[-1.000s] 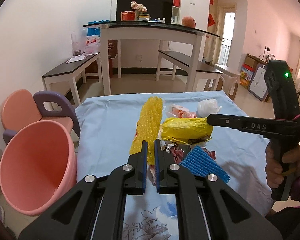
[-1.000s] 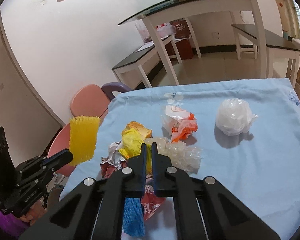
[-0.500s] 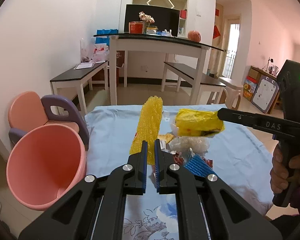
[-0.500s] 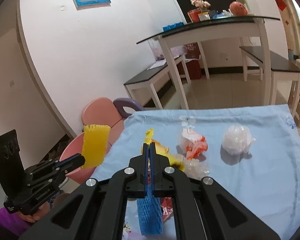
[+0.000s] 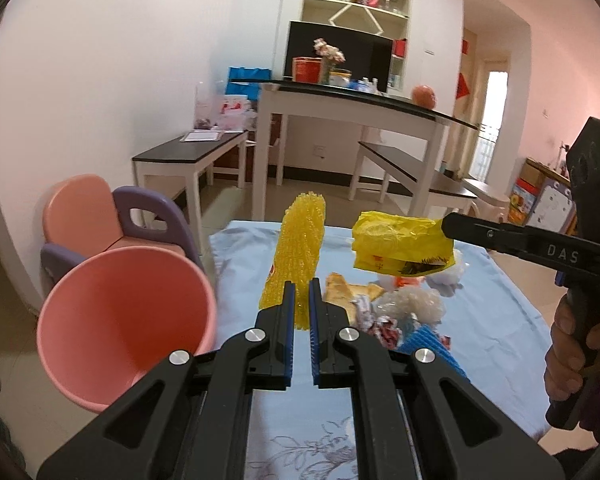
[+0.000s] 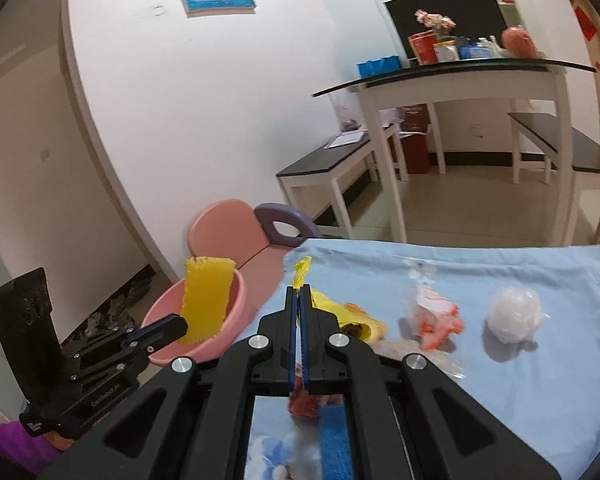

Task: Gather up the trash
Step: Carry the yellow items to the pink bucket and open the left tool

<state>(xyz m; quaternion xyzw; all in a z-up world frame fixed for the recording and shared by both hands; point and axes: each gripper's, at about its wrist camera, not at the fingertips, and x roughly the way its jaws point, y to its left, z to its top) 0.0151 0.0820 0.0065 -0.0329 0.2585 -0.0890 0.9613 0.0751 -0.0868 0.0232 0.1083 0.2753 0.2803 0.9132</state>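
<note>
2 grippers, each with trash pinched in its fingers

The left gripper [image 5: 300,300] holds a yellow foam net [image 5: 300,256] upright between narrow fingers; a pink bin [image 5: 124,320] stands left of them. The right gripper [image 6: 298,300] has its fingers clamped on a yellow wrapper [image 5: 400,246], lifted above the trash pile [image 5: 396,316] on the blue tabletop [image 5: 492,320].

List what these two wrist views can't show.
- Pink bin bottom: its near rim hides it, left wrist view.
- Blue foam net: lower end behind the left gripper.
- Orange-white wrapper print: blurred, right wrist view.
- Table front edge: behind gripper bodies, both views.
</note>
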